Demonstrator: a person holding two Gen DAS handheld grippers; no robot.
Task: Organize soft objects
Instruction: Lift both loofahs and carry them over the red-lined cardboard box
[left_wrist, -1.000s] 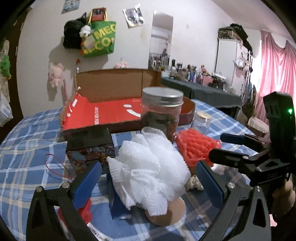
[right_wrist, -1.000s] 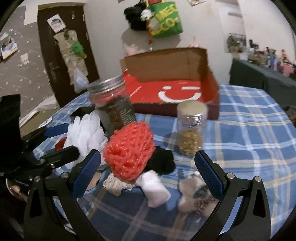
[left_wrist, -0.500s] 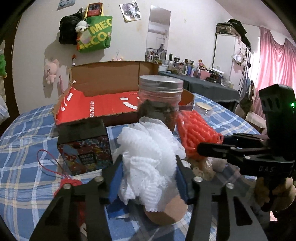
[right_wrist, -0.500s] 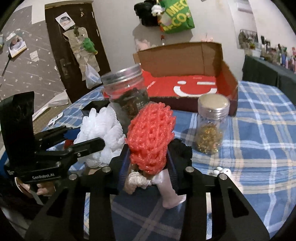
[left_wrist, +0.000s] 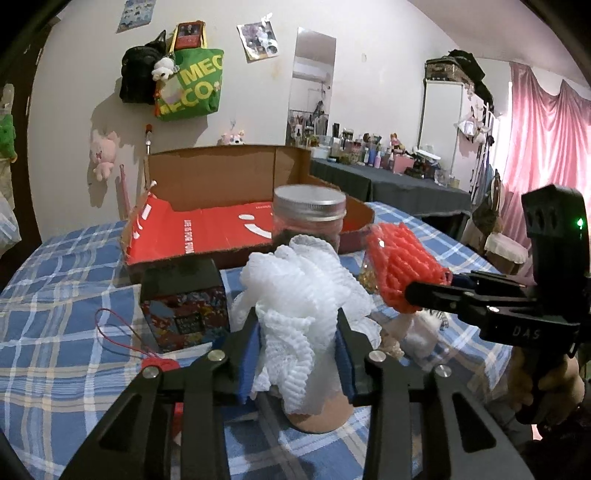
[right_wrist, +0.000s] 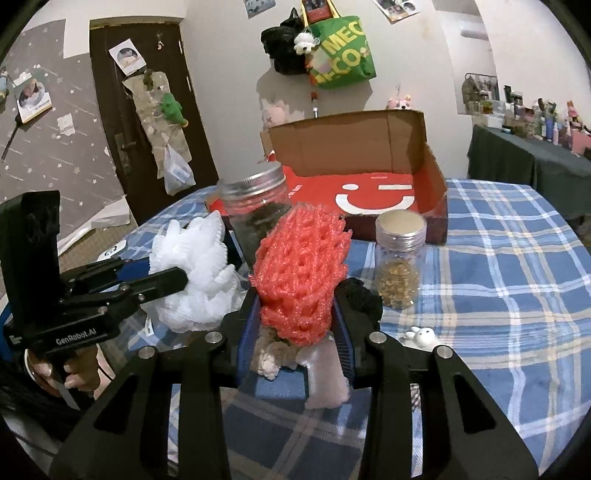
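A white foam net (left_wrist: 299, 280) stands bunched between the blue pads of my left gripper (left_wrist: 297, 325), whose jaws are closing and pressing into it. My right gripper (right_wrist: 295, 314) is shut on a red foam net (right_wrist: 301, 266), squeezed tall between its pads. Both nets are held side by side just above the blue checked tablecloth (right_wrist: 498, 295), in front of an open cardboard box with a red floor (right_wrist: 436, 192). In the left wrist view the red foam net (left_wrist: 399, 258) shows at the right. Below it lie a black fluffy piece (right_wrist: 362, 299) and a pale plush piece (right_wrist: 327, 376).
A large metal-lidded jar (left_wrist: 308, 218) stands right behind the nets and a small jar (right_wrist: 399, 266) to their right. A dark printed box (left_wrist: 184, 302), a red charm on a string (left_wrist: 159, 363), a brown disc (left_wrist: 321, 417) and a white bunny figure (right_wrist: 421, 336) lie around.
Both grippers went from wide open to closed, the left on the white net and the right on the red one. Both nets now sit slightly higher and are squeezed narrow.
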